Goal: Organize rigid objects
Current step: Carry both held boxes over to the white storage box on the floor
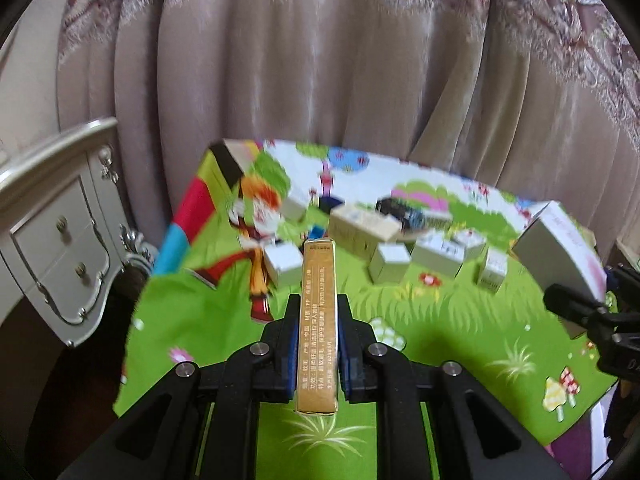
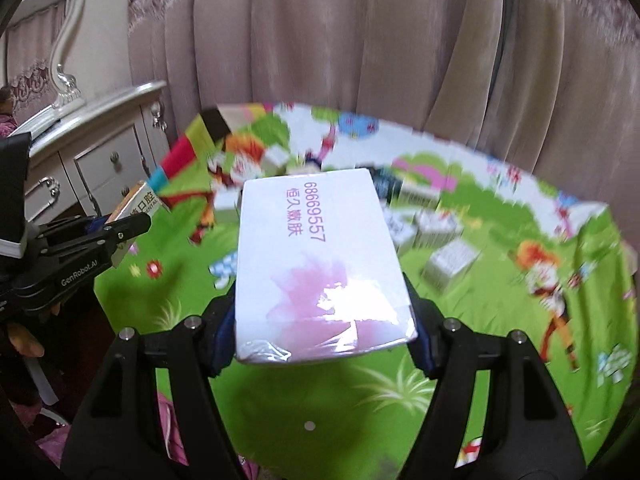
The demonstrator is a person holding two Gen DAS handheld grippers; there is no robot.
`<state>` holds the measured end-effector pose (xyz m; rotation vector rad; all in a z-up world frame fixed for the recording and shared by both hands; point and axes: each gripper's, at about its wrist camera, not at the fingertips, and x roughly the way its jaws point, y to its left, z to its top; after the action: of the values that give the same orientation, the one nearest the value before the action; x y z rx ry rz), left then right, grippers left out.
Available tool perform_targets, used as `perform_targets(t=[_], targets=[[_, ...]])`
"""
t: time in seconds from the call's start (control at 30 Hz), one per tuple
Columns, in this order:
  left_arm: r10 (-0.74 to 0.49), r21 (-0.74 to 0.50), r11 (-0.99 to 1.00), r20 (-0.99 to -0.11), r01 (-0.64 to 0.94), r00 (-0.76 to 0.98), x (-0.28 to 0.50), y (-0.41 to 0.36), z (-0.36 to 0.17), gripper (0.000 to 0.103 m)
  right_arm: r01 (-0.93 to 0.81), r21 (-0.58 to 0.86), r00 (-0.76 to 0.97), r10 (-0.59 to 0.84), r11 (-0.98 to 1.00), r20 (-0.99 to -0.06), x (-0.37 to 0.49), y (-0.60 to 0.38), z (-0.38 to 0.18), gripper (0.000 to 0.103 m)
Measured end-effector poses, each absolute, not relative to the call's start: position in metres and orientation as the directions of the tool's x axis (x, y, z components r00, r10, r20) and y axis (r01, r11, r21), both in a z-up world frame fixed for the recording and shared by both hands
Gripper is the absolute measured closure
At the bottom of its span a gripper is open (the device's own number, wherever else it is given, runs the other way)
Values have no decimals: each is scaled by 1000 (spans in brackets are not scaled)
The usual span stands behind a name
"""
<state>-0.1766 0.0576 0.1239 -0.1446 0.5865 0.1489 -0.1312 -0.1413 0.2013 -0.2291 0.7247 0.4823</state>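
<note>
Cardboard, thin and stiff: my left fingers (image 1: 318, 344) are clamped on the flat sides of the narrow gold box (image 1: 318, 320), above the green surface (image 1: 440, 328), its long axis pointing straight ahead of me. My right fingers (image 2: 324, 320) hold the wide white box (image 2: 316, 256) by its 2 long edges; its glossy wrap looks slippery.

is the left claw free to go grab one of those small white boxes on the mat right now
Probably not as things stand. The left claw is shut on a slim gold box, so nothing else fits between its pads. The small white boxes lie in open view on the cartoon mat; it would need to set the gold box down first.
</note>
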Motion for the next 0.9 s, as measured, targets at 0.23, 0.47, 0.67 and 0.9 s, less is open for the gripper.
perform_targets(t=[0.23,0.47,0.67,0.9], targets=[[88,-43,991,-483,-124,871,-196,32,170,87,-453,-104,743,310,886,-593,-154,-158,256,31],[15,-12,1000,-449,-23,893,-201,-5,191,87,-388,-152,792,245,909,-559,-182,-199,275,31],[-78,11,996,-452,93,889,-202,-51,197,87,-293,-154,816,163,944,-555,-203,-253,280,31],[-213,52,964,-435,261,875,-211,-120,210,87,-180,-178,846,60,967,-529,-231,-304,293,31]])
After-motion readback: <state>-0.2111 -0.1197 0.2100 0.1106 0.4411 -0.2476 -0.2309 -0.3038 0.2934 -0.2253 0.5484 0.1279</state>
